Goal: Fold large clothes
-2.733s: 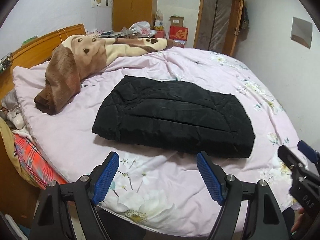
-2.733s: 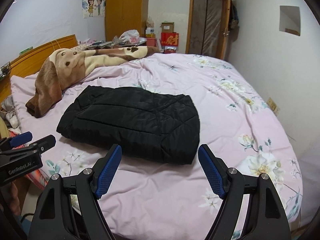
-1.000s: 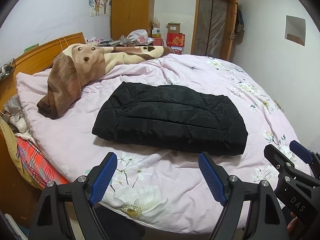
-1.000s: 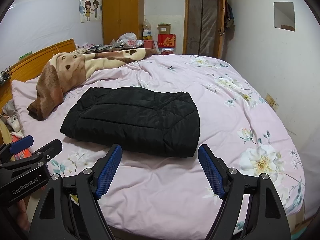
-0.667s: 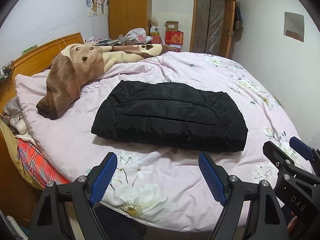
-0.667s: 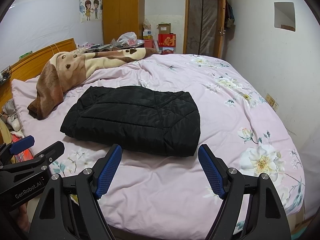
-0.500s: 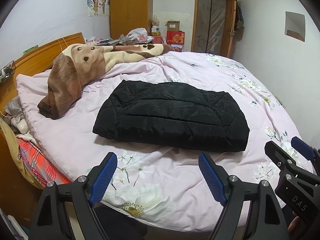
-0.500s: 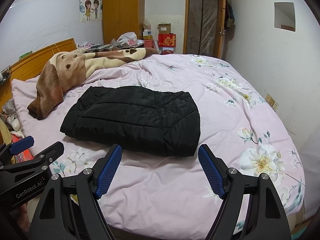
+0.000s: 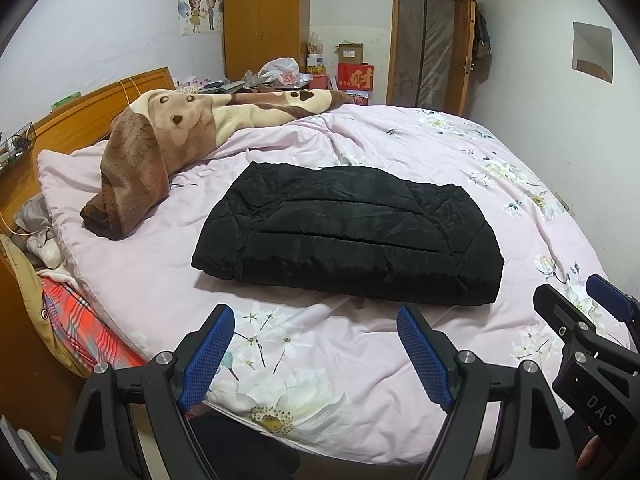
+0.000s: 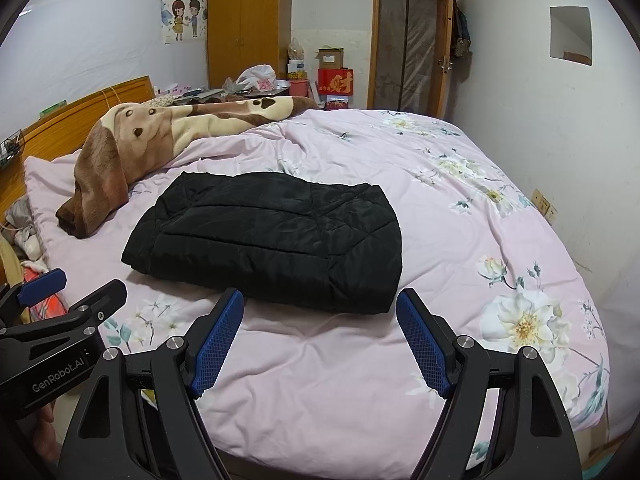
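The black quilted jacket [image 9: 348, 236] was seen lying folded into a thick rectangle on the pink floral bedspread [image 9: 320, 360], while the left gripper [image 9: 316, 354] and the right gripper [image 10: 320, 340] were held wide apart at the jaws above the bed's near edge, nothing gripped by either. The puffy layers could be expected to spring apart, since nothing pinned them. A further fold might be spoiled if only the top layer were pinched.
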`<state>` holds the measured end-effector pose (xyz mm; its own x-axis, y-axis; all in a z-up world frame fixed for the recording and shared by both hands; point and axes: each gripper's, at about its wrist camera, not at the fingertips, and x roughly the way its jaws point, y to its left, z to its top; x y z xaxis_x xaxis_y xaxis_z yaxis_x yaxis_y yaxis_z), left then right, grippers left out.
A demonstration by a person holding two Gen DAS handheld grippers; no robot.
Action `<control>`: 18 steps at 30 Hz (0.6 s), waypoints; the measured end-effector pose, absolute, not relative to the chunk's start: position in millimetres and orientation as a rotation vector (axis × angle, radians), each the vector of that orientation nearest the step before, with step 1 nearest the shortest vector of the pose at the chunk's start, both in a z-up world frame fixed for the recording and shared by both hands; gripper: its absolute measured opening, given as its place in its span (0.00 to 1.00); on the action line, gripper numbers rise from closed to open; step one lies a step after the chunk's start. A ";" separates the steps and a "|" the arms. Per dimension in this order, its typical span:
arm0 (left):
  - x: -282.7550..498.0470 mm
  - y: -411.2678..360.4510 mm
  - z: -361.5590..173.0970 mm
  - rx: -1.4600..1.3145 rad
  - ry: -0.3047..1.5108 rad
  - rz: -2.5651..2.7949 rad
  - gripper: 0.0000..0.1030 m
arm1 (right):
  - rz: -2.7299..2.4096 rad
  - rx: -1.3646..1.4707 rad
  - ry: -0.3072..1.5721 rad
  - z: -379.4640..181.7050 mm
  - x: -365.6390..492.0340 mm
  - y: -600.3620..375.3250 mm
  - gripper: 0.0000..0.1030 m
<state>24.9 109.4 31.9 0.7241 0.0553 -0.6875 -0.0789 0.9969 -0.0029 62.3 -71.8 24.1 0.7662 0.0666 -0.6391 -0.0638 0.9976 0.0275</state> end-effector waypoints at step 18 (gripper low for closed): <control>27.3 112.1 27.9 -0.032 0.771 0.079 0.81 | 0.072 0.006 0.697 23.3 61.5 -72.2 0.76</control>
<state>27.3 112.1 27.9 0.7146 0.0595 -0.6970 -0.0832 0.9965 -0.0003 61.5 -72.2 23.3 0.7645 0.0685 -0.6410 -0.0646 0.9975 0.0295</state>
